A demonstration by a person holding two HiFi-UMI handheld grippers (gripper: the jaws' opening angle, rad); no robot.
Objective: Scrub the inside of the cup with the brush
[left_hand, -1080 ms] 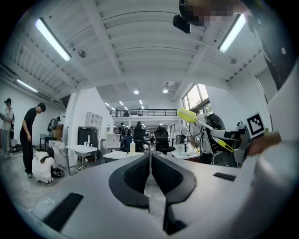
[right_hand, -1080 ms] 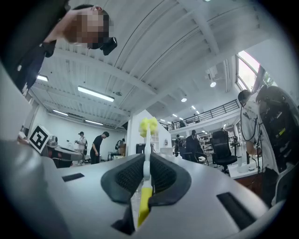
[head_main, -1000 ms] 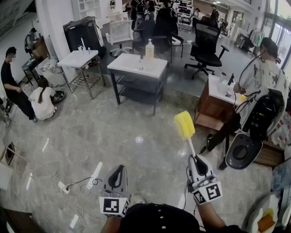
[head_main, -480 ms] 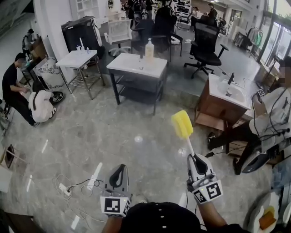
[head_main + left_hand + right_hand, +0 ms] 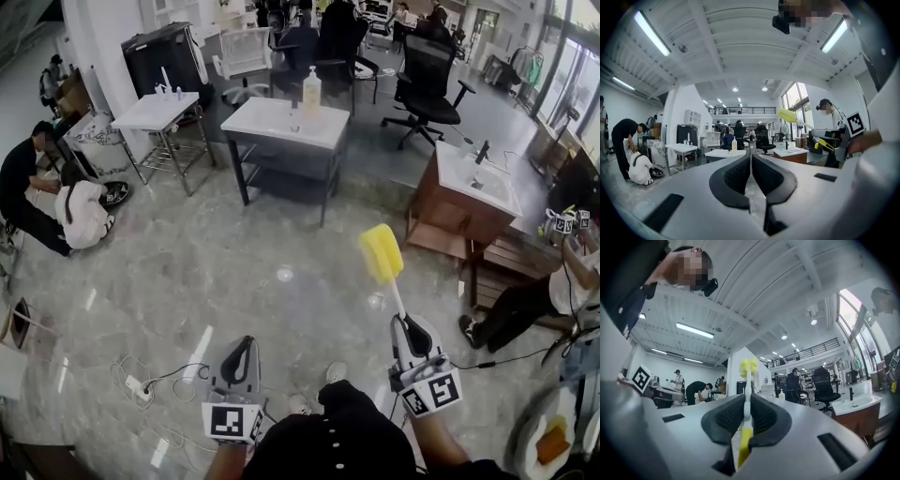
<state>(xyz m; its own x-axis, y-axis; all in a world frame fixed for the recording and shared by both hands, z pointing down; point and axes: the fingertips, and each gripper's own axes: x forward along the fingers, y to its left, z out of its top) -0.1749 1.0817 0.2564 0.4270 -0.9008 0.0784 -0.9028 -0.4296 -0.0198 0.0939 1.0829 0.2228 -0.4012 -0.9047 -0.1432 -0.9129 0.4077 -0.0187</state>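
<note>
The head view looked from above the person, forward and steeply down. Floor filled its middle, and the left gripper (image 5: 243, 354) and right gripper (image 5: 410, 330) sat close at its bottom edge. Each gripper view rode just behind its own jaws and faced along them into the hall. The left one also caught the brush (image 5: 382, 255) off to its right. All three shared the bottle (image 5: 310, 94), sink (image 5: 450, 183) and chair (image 5: 427, 80) — all far off.

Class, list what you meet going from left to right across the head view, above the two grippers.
Crouching person in white → small white table → dark-framed white table → yellow brush head → wooden sink cabinet.
</note>
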